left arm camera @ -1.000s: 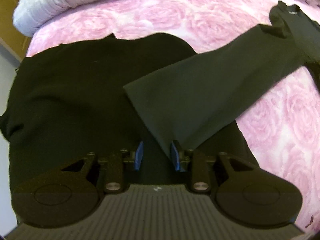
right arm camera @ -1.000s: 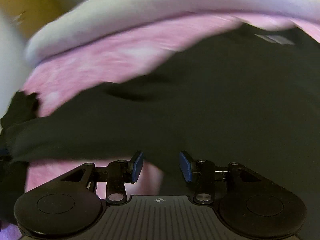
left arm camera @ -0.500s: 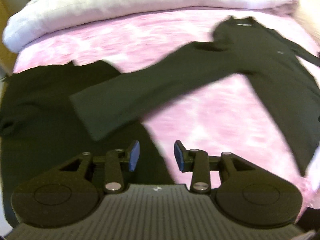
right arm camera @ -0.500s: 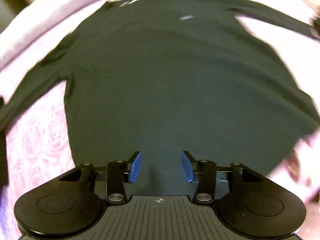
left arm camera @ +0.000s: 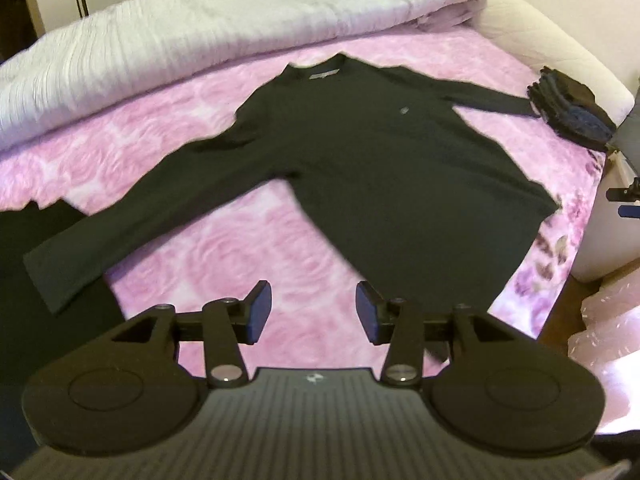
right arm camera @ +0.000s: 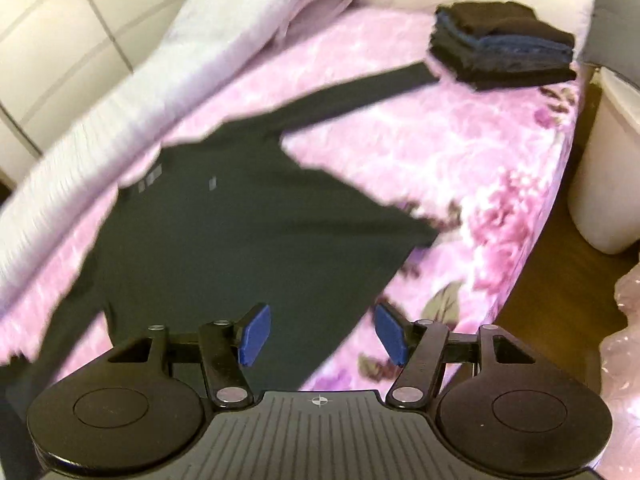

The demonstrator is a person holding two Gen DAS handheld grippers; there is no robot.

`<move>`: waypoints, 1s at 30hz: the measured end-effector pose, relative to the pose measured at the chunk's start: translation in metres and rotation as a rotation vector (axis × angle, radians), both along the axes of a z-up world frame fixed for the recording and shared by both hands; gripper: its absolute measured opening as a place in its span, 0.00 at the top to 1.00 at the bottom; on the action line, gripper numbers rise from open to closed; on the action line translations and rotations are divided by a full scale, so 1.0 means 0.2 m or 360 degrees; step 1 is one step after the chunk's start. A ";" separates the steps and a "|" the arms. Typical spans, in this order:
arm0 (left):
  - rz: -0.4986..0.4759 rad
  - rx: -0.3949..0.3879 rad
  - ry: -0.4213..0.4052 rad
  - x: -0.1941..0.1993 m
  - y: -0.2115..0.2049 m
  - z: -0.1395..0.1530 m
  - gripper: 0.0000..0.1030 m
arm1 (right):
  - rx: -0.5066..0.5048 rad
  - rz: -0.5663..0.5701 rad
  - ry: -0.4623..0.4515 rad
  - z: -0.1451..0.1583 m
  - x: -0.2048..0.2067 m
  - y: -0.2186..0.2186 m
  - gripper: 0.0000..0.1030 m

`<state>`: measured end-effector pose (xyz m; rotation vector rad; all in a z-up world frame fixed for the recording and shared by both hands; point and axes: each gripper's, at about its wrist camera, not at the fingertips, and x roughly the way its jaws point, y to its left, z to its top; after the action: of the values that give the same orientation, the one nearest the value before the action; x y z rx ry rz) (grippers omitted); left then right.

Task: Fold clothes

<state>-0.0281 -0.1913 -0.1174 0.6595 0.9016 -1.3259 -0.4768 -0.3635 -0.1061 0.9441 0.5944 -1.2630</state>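
Note:
A black long-sleeved shirt [left arm camera: 380, 152] lies spread flat on the pink rose bedspread [left arm camera: 240, 256], collar toward the far side and both sleeves out. Its left sleeve [left arm camera: 140, 216] ends over another black garment [left arm camera: 24, 300] at the left edge. My left gripper [left arm camera: 313, 312] hovers above the bedspread beside the shirt's lower body; its jaws are opening and nothing is between them. In the right wrist view the shirt [right arm camera: 240, 232] fills the middle. My right gripper [right arm camera: 322, 332] hangs over the hem near its right corner, jaws opening, also empty.
A stack of folded dark clothes [right arm camera: 504, 48] sits at the bed's far right corner, by the right sleeve's end. A rolled white duvet [left arm camera: 200, 32] runs along the back. A white bin [right arm camera: 612, 184] and pink plastic wrap [right arm camera: 628, 320] stand off the bed's right edge.
The left gripper let go of the sleeve end. Both grippers pulled back and upward from the cloth, and their jaws spread wider. The whole shirt now shows, lying flat.

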 end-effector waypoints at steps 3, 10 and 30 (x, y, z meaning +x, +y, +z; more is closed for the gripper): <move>0.0053 -0.0041 -0.0027 -0.16 -0.04 0.10 0.56 | -0.0054 0.0025 -0.0032 0.10 -0.11 -0.06 0.39; 0.0114 -0.0116 -0.0054 -0.44 -0.05 0.28 0.52 | -0.0117 0.0263 -0.0002 0.19 -0.27 -0.11 0.36; -0.0452 -0.0321 -0.0123 -0.42 0.26 0.44 0.44 | -0.0187 0.0164 0.0226 0.39 -0.07 0.63 0.35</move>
<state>-0.1112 -0.1387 -0.0303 0.6931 0.6162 -1.6090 -0.4909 -0.2366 -0.0288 0.7220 0.6637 -1.2649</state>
